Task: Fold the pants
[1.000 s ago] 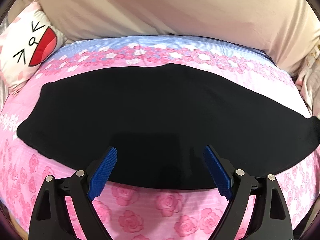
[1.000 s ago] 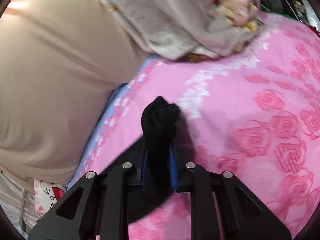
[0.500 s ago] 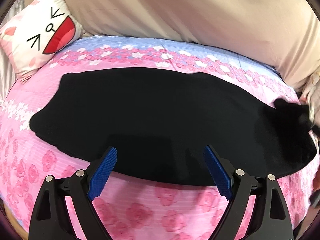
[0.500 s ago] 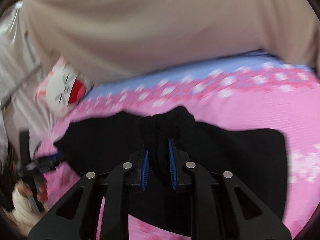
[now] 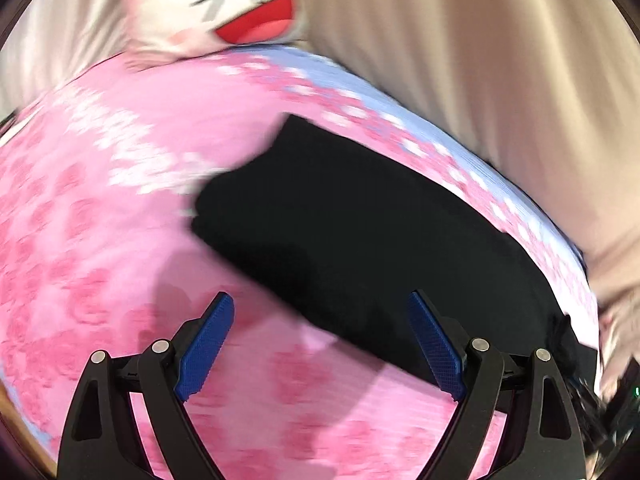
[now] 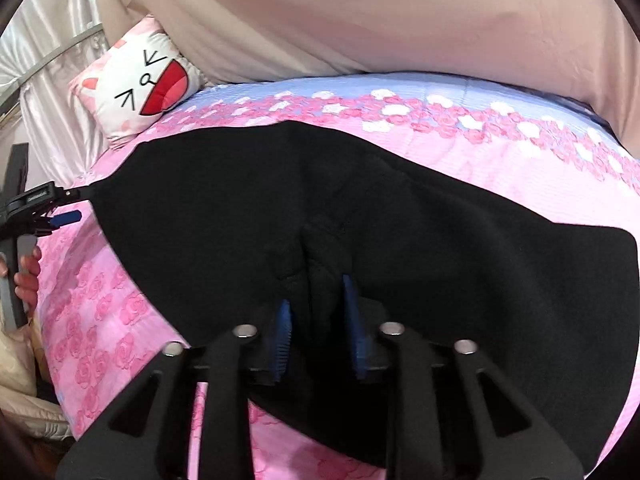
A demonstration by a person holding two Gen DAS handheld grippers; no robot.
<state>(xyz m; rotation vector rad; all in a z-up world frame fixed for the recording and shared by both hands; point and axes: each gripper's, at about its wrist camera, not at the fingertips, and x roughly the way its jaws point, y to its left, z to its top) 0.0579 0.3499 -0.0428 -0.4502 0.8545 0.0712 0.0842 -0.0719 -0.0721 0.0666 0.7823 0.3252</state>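
Note:
The black pants (image 6: 440, 248) lie across the pink rose bedsheet (image 6: 100, 320), one end doubled over onto the rest. My right gripper (image 6: 316, 292) hangs low over their middle. Its jaws are opening, and a loose ridge of black cloth stands between the blue pads without being squeezed. My left gripper (image 5: 320, 296) is wide open with nothing between its pads, just above the near edge of the pants (image 5: 360, 232) by their left end. This view is blurred. The right wrist view shows the left gripper (image 6: 48, 208) at the far left, held by a hand (image 6: 28, 276).
A cat-face cushion (image 6: 140, 84) leans at the back left of the bed. A bulky beige duvet (image 6: 360, 12) fills the far side behind the pants. Pale satin cloth (image 6: 44, 40) hangs past the bed's left edge. Bare pink sheet (image 5: 80, 220) spreads left of the pants.
My right gripper swung left, carried the pants' end over onto the rest, and its pads have spread. The left gripper slid toward the pants' left end and rolled, staying open.

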